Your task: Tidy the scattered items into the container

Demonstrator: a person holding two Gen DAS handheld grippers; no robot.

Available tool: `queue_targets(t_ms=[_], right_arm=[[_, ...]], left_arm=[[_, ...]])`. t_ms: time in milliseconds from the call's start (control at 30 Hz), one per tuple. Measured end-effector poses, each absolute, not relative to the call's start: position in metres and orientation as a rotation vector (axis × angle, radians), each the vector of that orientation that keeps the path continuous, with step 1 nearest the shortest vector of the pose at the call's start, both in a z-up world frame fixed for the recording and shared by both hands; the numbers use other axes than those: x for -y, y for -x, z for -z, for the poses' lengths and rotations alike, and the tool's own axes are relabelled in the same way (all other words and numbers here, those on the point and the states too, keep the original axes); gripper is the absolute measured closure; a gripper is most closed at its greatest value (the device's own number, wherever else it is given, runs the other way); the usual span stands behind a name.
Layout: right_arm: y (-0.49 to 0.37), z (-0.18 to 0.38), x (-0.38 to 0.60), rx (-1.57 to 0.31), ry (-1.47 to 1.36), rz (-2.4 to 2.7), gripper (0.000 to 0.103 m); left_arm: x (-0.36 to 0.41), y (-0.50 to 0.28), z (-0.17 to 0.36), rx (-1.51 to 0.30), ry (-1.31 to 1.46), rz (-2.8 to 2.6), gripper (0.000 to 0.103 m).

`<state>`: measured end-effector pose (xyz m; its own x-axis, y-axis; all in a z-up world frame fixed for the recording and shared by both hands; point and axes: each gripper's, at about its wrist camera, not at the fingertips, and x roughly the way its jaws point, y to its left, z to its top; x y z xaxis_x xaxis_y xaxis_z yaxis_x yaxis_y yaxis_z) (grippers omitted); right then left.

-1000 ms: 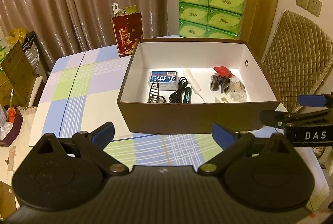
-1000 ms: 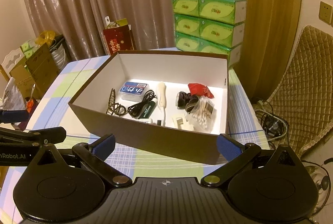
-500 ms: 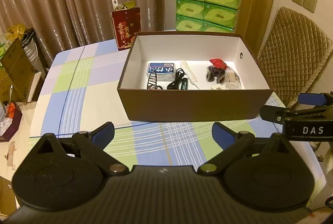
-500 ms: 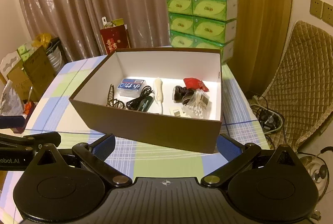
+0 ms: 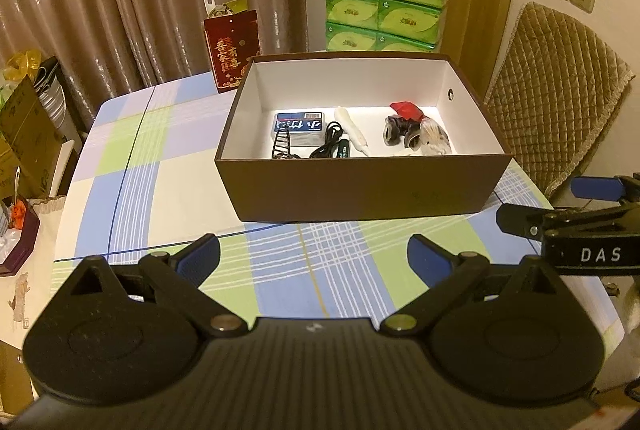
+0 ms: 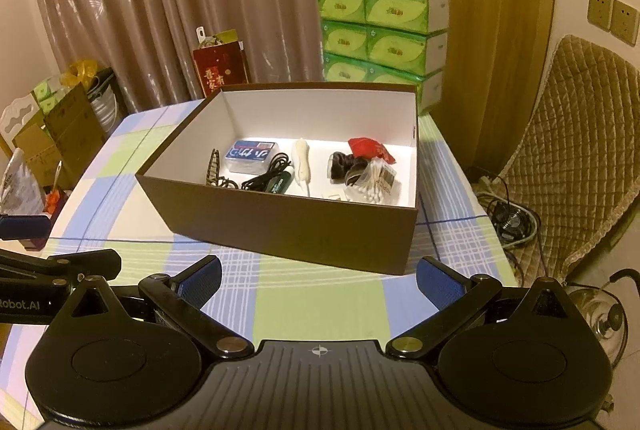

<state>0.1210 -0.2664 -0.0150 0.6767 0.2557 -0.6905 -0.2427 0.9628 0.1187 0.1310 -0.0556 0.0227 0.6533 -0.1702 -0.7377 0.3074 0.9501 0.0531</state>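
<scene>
A brown box (image 5: 360, 190) with a white inside stands on the checked tablecloth; it also shows in the right wrist view (image 6: 288, 226). Inside lie a blue card pack (image 5: 299, 124), a black cable (image 5: 330, 146), a white stick-shaped item (image 5: 352, 130), a hair clip (image 5: 282, 146), a red packet (image 5: 406, 109), a dark bundle (image 5: 400, 134) and a cotton swab bag (image 6: 376, 178). My left gripper (image 5: 314, 254) is open and empty, above the table in front of the box. My right gripper (image 6: 320, 276) is open and empty, in front of the box's right corner.
A red gift bag (image 5: 232, 50) and stacked green tissue packs (image 5: 384, 10) stand behind the box. A quilted chair (image 5: 560, 102) is at the right. Cardboard boxes (image 5: 24, 134) sit left of the table. Cables and a fan (image 6: 512, 222) lie on the floor at the right.
Both grippers have pulled back and away from the box, which looks smaller and farther. Both stay open and empty. The items in the box have not moved.
</scene>
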Motion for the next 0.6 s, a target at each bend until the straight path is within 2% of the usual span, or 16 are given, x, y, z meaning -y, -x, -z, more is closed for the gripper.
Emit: queue_targets(t_ms=[600], right_arm=[[-0.127, 0.018, 0.272, -0.789, -0.028, -0.273, 0.002]], left_arm=[[0.067, -0.142, -0.019, -0.816, -0.187, 0.272, 0.002]])
